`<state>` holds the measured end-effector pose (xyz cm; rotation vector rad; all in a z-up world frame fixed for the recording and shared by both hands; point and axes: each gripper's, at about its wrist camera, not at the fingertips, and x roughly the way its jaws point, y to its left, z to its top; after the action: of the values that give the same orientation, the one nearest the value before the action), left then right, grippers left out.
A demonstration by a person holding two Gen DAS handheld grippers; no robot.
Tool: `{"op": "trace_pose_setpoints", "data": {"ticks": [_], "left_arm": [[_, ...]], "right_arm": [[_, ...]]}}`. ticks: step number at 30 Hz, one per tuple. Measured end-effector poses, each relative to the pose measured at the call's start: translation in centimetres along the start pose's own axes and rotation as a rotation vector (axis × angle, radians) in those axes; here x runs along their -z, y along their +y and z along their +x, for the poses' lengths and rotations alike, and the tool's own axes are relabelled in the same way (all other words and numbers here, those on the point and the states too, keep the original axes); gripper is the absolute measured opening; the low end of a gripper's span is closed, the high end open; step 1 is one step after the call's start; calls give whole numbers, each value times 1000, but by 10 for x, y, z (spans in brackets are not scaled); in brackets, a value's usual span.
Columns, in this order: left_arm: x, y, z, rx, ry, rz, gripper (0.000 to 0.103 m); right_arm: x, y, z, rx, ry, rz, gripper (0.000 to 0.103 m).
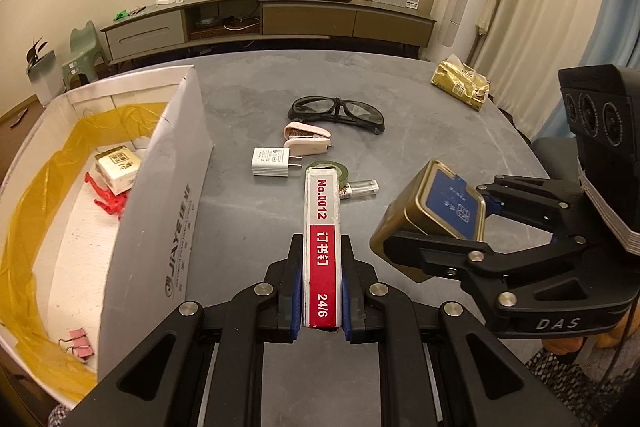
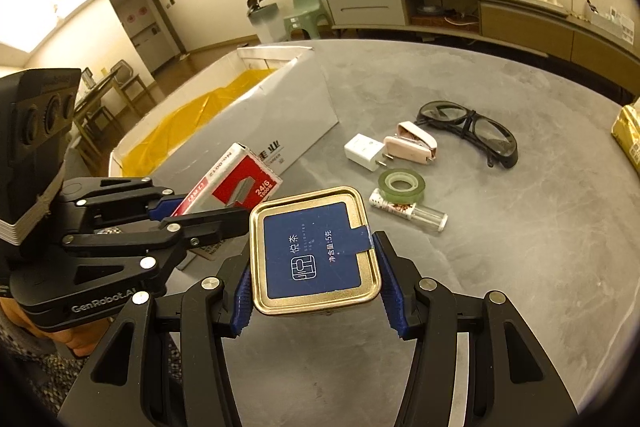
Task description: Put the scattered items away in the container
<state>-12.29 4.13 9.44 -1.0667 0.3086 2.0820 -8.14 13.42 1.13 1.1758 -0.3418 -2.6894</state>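
Through the left wrist camera I have the left gripper with its jaws pinching a long box of staples by its narrow sides, lifted clear of the worktop and just right of the cardboard box. To do this step well I judge I should carry it left over the near wall, which stands tall, get well above the rim before crossing, and let go low over the bare white floor inside. That box is lined with a yellow bag and already holds a small cream carton, a red toy figure and a pink binder clip. Through the right wrist camera the right gripper has its jaws pressed on the two sides of a square gold tin with a blue label, held above the worktop beside the staples. I would follow with it second so the two grippers do not collide at the wall. Still lying out are the glasses, a white charger plug, a pink stapler, a roll of green tape, a small clear tube touching the tape, and a gold packet at the far edge.
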Motion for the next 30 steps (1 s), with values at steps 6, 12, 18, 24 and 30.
{"op": "trace_pose_setpoints", "data": {"ticks": [6,12,18,24,30], "left_arm": [[4,-3,-21,-21,-21,6,15],[9,-4,-40,-32,-40,6,15],[14,-3,-53,-33,-52,1,15],[17,-1,-63,-20,-62,-10,15],[20,5,-75,-11,-84,-27,15]], "right_arm": [[1,11,-8,-5,-26,-12,56],[5,21,-12,-12,-38,-14,56],[14,30,-21,-6,-57,2,56],[19,41,-33,-2,-85,14,56],[18,60,-35,-12,-91,-3,56]]}}
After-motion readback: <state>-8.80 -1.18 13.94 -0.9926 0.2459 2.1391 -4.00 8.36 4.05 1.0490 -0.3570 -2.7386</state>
